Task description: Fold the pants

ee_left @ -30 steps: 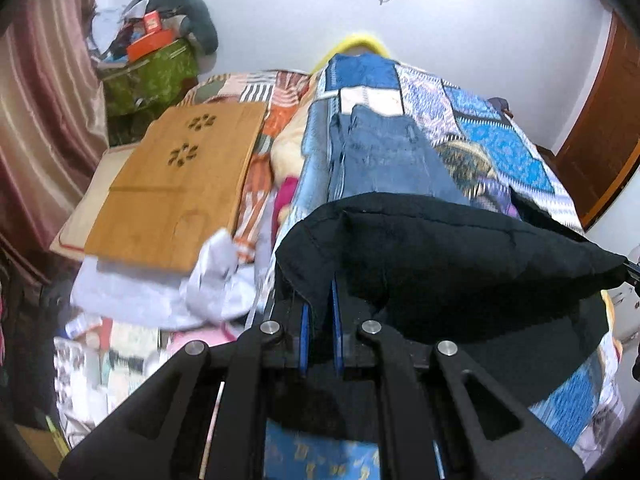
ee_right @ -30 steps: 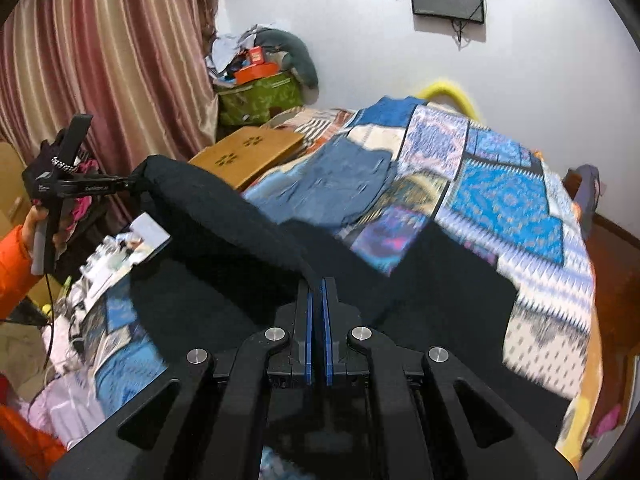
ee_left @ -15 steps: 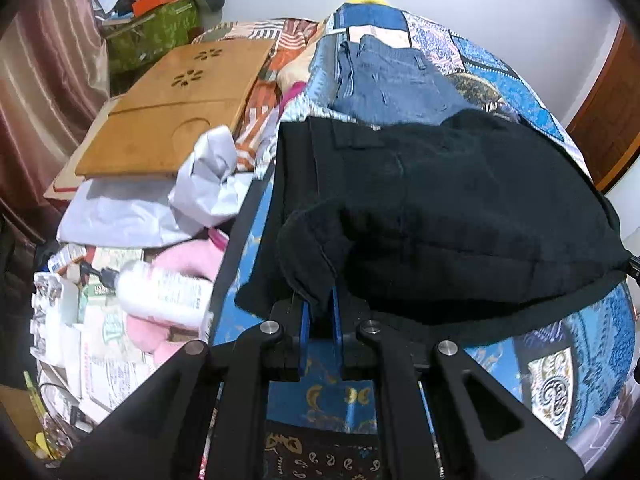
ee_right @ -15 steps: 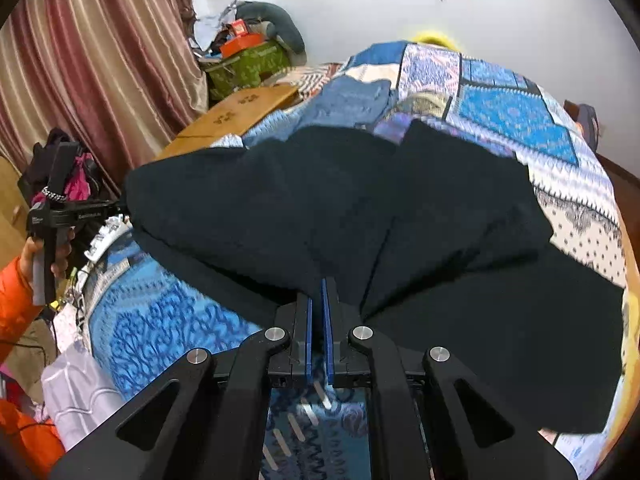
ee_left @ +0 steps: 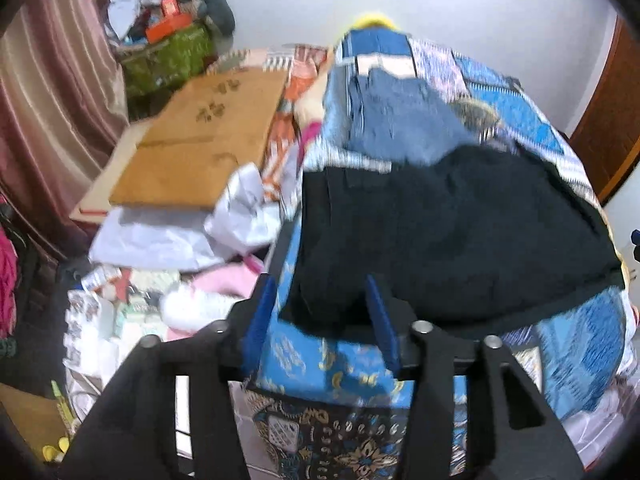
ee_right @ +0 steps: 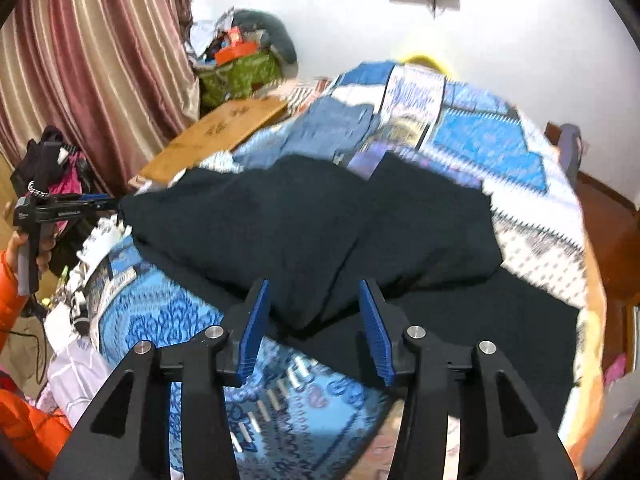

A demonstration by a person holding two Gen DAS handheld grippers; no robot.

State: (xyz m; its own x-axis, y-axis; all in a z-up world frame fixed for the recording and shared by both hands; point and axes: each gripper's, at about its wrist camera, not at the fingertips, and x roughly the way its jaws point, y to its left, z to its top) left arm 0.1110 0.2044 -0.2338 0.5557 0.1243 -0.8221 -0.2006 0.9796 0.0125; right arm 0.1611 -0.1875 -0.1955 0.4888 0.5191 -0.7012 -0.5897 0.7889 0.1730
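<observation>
The black pants (ee_left: pixel 452 236) lie folded over on the blue patchwork bedspread (ee_left: pixel 580 336); they also show in the right wrist view (ee_right: pixel 304 224). My left gripper (ee_left: pixel 320 316) is open, its blue pads either side of the pants' near left corner, holding nothing. My right gripper (ee_right: pixel 312 324) is open, with the pants' near folded edge between its pads. The left gripper also shows in the right wrist view (ee_right: pixel 96 203), at the pants' left corner.
Folded blue jeans (ee_left: pixel 400 120) lie on the bed beyond the pants. A wooden lap table (ee_left: pixel 200 136) rests left of the bed, with crumpled white paper (ee_left: pixel 240 216) and floor clutter (ee_left: pixel 120 312) beside it. A striped curtain (ee_right: pixel 88 64) hangs at left.
Both grippers lowered the lifted black pants onto the bed, folding them over, then opened and let go. Both views now sit lower and closer to the bed's near edge.
</observation>
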